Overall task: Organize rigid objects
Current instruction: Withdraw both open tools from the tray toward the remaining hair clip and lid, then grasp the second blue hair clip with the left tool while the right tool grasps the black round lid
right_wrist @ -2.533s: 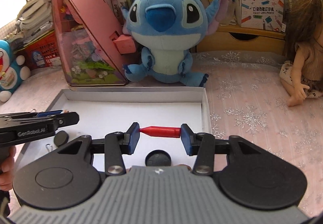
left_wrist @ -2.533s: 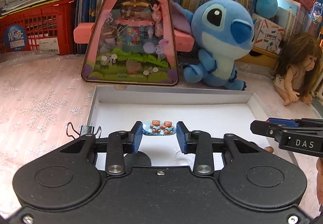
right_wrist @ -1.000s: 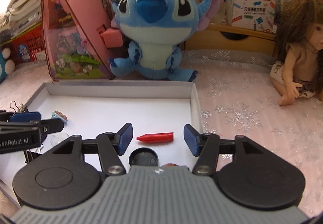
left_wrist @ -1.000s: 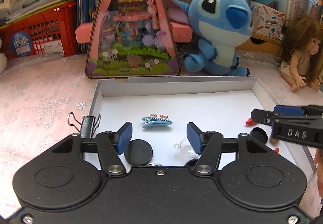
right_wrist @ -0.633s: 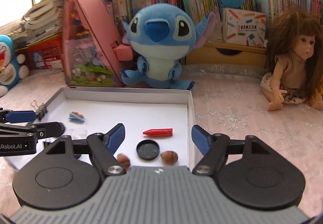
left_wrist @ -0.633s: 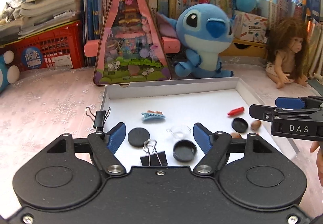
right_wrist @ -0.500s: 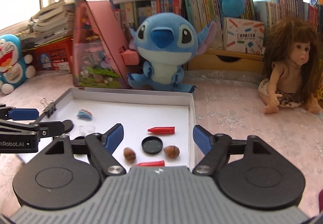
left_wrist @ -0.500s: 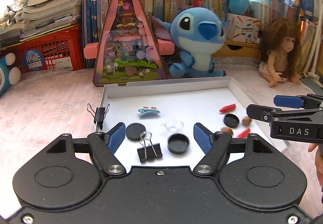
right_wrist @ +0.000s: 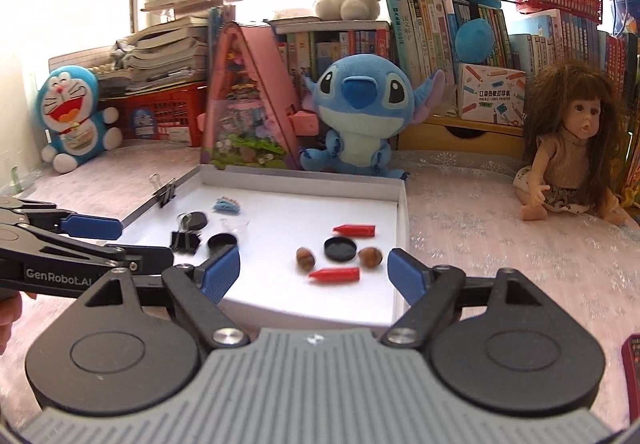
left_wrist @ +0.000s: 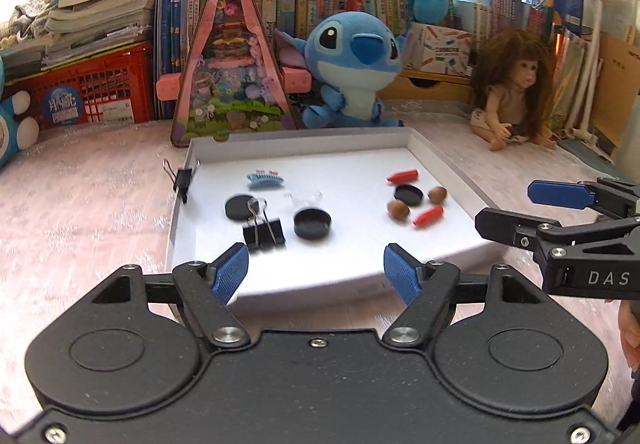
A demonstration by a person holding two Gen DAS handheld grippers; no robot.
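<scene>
Both claws have pulled back from the white tray since a second ago, leaving the hair clip and a red crayon lying inside it.

Left wrist view: my left claw hangs released over the tray's near edge, nothing between its blue pads. Inside, the blue hair clip lies toward 11 o'clock, a black disc and a binder clip near 9, a black cap at centre. Toward 2 o'clock sit two red crayons, another cap and two brown nuts. A second binder clip grips the tray's left wall. My right claw enters at 3 o'clock.

Right wrist view: my right claw is spreading wider, empty, over the tray. Crayons, nuts and cap lie just ahead at 12 o'clock; the hair clip sits at 10. My left claw shows at 9 o'clock. Plush toys and a doll stand behind on the pink surface.
</scene>
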